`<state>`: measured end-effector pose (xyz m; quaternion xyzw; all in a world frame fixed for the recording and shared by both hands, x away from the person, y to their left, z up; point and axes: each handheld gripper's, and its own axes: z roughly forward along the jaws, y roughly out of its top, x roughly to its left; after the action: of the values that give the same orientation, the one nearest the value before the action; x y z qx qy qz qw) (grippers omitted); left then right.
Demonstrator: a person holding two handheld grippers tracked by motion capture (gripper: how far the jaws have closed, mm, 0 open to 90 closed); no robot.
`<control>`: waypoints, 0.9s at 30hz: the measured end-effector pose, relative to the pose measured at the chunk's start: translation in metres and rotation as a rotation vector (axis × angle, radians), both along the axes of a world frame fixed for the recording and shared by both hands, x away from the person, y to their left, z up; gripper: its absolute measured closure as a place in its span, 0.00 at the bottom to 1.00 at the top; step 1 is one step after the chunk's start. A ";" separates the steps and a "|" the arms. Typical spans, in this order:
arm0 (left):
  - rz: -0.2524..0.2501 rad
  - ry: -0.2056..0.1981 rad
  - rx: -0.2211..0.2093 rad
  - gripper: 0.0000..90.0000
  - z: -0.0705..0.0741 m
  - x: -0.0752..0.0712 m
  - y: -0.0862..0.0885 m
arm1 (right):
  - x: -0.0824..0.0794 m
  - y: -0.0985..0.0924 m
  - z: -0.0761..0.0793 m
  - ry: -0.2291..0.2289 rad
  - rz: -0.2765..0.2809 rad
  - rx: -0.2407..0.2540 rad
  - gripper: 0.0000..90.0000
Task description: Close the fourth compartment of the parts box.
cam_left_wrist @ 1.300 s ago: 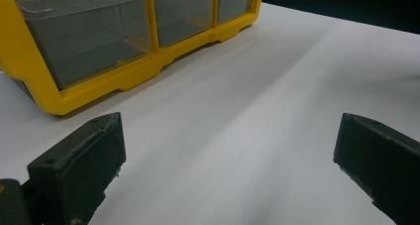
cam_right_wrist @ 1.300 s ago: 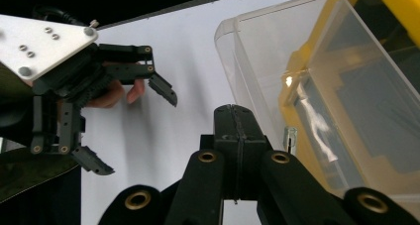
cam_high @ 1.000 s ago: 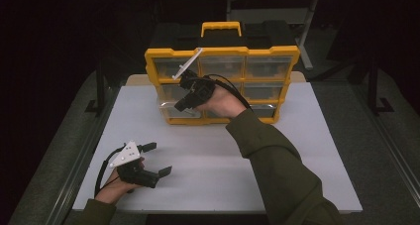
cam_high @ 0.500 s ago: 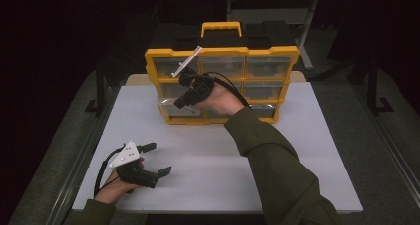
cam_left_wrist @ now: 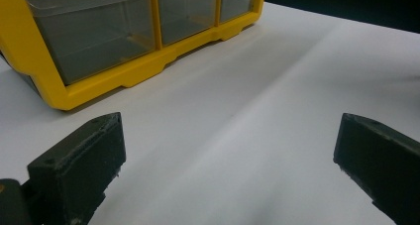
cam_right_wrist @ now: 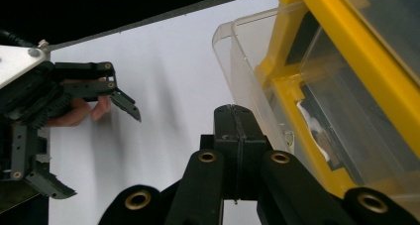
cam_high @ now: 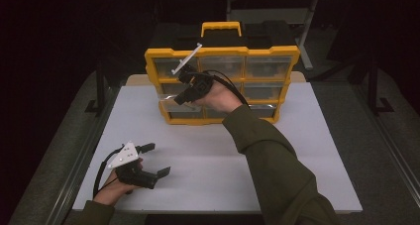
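Observation:
A yellow drawer cabinet with clear drawers stands at the back of the white table. Its lower left drawer is pulled partly out; its clear wall runs beside my right gripper. In the high view my right gripper hangs in front of the cabinet's left column, its jaws shut flat together with nothing visible between them. My left gripper rests low at the table's front left. Its jaws are wide open over bare table, with the cabinet's bottom row ahead of them.
The cabinet has a yellow carrying handle on top. Dark floor and metal frame legs surround the table. White tabletop stretches between the two grippers and off to the right of the cabinet.
My right gripper has edged slightly to the left in front of the cabinet. The left gripper has stayed where it was.

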<state>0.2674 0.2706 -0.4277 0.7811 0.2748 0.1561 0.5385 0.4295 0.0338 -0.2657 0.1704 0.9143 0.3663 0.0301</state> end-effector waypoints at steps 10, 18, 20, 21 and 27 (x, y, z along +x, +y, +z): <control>0.001 0.001 -0.001 0.00 0.000 0.000 0.001 | 0.007 0.000 0.000 -0.026 -0.022 -0.001 1.00; 0.000 0.002 -0.001 0.00 0.000 0.000 0.000 | 0.009 0.002 0.001 -0.035 -0.041 -0.011 1.00; 0.000 0.002 0.000 0.00 0.000 0.000 0.000 | 0.009 0.002 0.001 -0.038 -0.046 -0.012 1.00; 0.000 0.002 0.000 0.00 0.000 0.000 0.000 | 0.010 0.002 0.001 -0.045 -0.048 -0.013 1.00; 0.001 0.005 -0.001 0.00 0.000 0.000 0.001 | 0.013 0.002 0.000 -0.052 -0.065 -0.010 1.00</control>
<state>0.2674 0.2714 -0.4275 0.7811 0.2764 0.1543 0.5382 0.4426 0.0356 -0.2654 0.1904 0.9089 0.3649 0.0669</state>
